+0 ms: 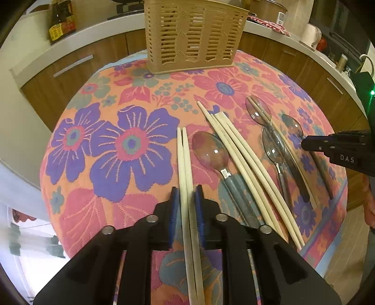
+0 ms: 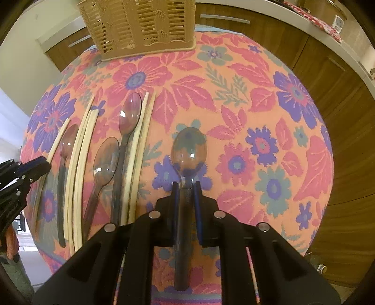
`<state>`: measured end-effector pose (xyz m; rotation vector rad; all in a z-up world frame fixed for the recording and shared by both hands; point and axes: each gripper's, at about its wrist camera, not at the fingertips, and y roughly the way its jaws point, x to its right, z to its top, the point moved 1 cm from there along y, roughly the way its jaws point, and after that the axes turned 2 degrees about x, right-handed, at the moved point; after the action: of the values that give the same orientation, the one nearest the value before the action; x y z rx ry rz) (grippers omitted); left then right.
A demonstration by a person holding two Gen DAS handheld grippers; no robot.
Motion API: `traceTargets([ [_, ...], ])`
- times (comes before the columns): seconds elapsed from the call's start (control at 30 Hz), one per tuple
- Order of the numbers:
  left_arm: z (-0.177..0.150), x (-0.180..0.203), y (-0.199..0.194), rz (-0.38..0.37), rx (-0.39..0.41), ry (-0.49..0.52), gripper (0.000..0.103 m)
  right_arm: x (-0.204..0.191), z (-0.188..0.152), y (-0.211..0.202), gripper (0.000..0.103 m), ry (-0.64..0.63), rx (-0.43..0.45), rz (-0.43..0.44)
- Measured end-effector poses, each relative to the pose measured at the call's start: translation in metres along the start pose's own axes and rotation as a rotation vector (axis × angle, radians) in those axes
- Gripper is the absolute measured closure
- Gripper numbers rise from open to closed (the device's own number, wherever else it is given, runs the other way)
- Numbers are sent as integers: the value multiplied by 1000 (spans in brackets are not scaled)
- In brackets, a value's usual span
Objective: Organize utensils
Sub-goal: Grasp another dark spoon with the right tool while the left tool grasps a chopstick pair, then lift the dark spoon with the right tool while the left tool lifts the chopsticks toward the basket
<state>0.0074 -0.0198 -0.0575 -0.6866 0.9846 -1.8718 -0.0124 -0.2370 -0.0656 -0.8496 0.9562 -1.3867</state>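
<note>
My left gripper (image 1: 187, 190) is shut on a pair of pale chopsticks (image 1: 184, 159) that run forward between its blue pads, over the floral tablecloth (image 1: 131, 98). In the right wrist view, my right gripper (image 2: 186, 185) is shut on the dark handle of a clear plastic spoon (image 2: 188, 150), its bowl pointing ahead. A tan slotted utensil basket (image 1: 192, 35) stands at the table's far edge. Between the grippers lie more chopsticks (image 1: 243, 169) and several clear spoons (image 1: 273, 145). The right gripper's tip (image 1: 307, 144) shows at the right of the left wrist view.
Wooden cabinets with a white counter (image 1: 77, 40) curve behind the table; a dark sauce bottle (image 1: 61, 21) stands on it. The cloth right of the held spoon (image 2: 269, 140) carries only its flower pattern. The left gripper (image 2: 44, 164) shows at the left edge.
</note>
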Motion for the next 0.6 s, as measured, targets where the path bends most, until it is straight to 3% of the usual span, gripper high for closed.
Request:
traceTargets([
  [0.2, 15, 7, 10, 28, -26, 58, 80, 6, 14, 7, 92, 7, -85, 42],
  [0.23, 16, 8, 11, 34, -28, 65, 82, 6, 16, 8, 92, 8, -99, 47],
  [0.27, 18, 10, 12, 50, -26, 74, 91, 7, 18, 8, 92, 8, -109, 52],
  [0.3, 19, 12, 14, 82, -17, 85, 92, 6, 19, 9, 92, -1, -117, 50],
  [0.4, 20, 11, 13, 72, 12, 70, 93, 1, 21, 9, 93, -38, -97, 41],
  [0.53, 30, 1, -7, 2, 128, 6, 94, -10, 29, -5, 94, -65, 3, 77],
  [0.6, 43, -6, -27, -34, 224, -17, 94, -14, 37, -19, 94, -79, 65, 93],
])
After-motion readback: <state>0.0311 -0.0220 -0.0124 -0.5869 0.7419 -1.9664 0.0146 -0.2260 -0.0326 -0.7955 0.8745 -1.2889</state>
